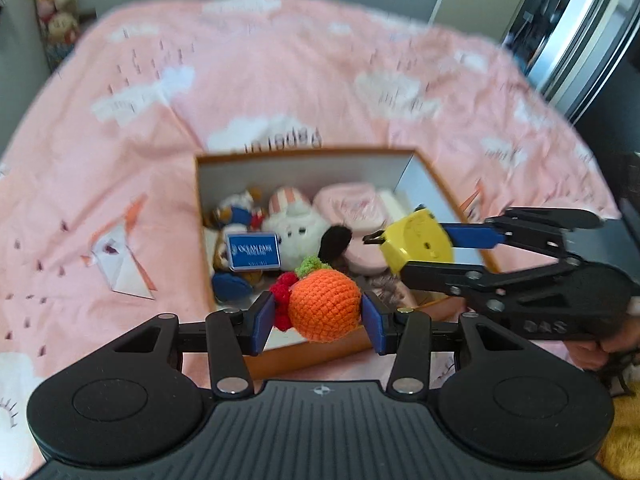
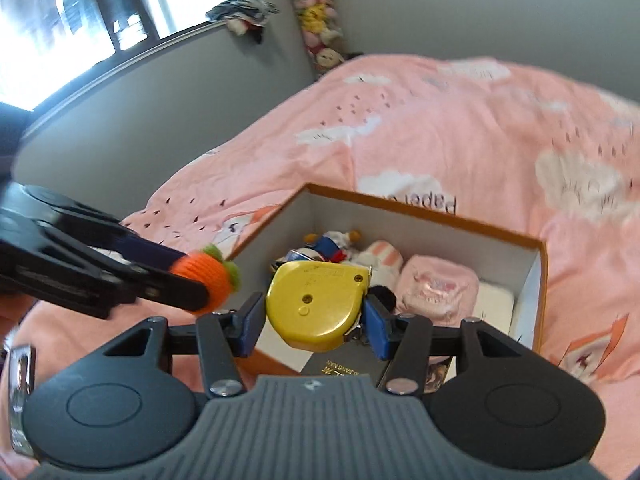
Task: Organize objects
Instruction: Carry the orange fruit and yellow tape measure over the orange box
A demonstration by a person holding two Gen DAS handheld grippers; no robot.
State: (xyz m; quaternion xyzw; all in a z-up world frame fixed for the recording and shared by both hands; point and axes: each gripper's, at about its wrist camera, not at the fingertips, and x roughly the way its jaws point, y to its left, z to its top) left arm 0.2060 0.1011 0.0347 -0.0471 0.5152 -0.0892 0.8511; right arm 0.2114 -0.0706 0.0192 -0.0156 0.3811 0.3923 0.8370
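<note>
A: Pink bedding (image 1: 280, 64) with white clouds covers the work surface. Where is the box?

B: An open box (image 1: 430, 178) with orange edges and white inner walls rests on the bedding, at centre in both wrist views. It holds plush toys, among them a white rabbit (image 1: 298, 226), plus a blue card (image 1: 253, 256) and a pink pouch (image 1: 356, 204).

A: Left gripper (image 1: 319, 322) status?

B: Jaws partly closed, blue pads pressing both sides of a crocheted orange fruit (image 1: 325, 305) with a green top and a red tuft. The fruit is above the near wall of the box, at 6 o'clock from the rabbit.

A: Right gripper (image 2: 316, 325) status?

B: Jaws partly closed on a yellow tape measure (image 2: 316, 302), gripped by its flat sides. In the left wrist view it is at 3 o'clock of the box, over the right wall.

A: Anything else?

B: Window (image 2: 60, 24) at 10 o'clock in the right wrist view.
</note>
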